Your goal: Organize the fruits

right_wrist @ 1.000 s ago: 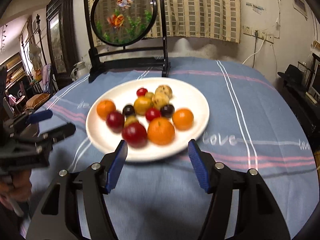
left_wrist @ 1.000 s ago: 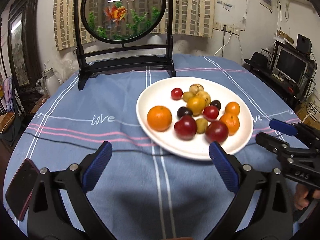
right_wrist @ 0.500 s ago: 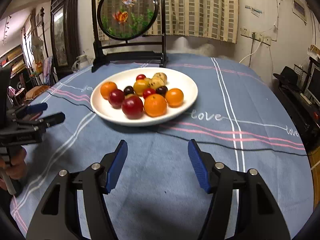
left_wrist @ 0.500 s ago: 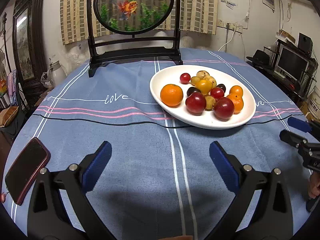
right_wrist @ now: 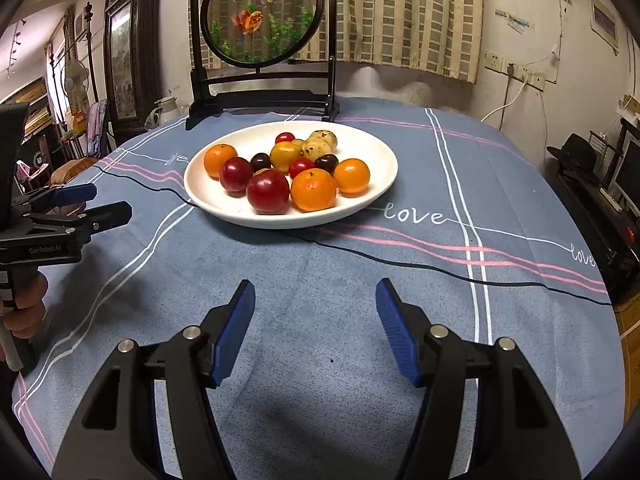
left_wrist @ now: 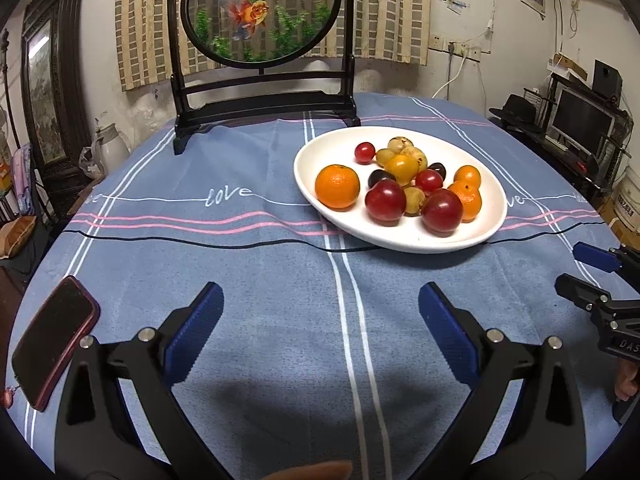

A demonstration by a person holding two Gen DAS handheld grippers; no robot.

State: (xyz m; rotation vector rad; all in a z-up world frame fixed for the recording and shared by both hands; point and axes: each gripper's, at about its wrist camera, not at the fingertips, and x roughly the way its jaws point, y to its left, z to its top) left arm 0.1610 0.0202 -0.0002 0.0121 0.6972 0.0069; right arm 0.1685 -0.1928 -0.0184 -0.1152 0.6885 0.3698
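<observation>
A white plate [left_wrist: 320, 148] [right_wrist: 380, 152] on the blue tablecloth holds several fruits: oranges [left_wrist: 337, 186] [right_wrist: 313, 189], red plums [left_wrist: 385, 201] [right_wrist: 267, 191], small dark, red and yellow fruits. My left gripper [left_wrist: 320, 308] is open and empty, low over the cloth, well in front of the plate; it also shows in the right wrist view [right_wrist: 108, 204]. My right gripper [right_wrist: 316, 304] is open and empty, in front of the plate; it also shows at the right edge of the left wrist view [left_wrist: 576, 268].
A black-framed round goldfish screen [left_wrist: 262, 16] [right_wrist: 262, 16] stands behind the plate. A red phone [left_wrist: 52, 340] lies at the table's left edge. A thin black cable [left_wrist: 200, 242] [right_wrist: 440, 268] runs across the cloth under the plate. A monitor and shelves [left_wrist: 580, 120] stand at right.
Both grippers have drawn back from the plate and lowered towards the table's near edge. The plate now looks farther off. Both stayed open.
</observation>
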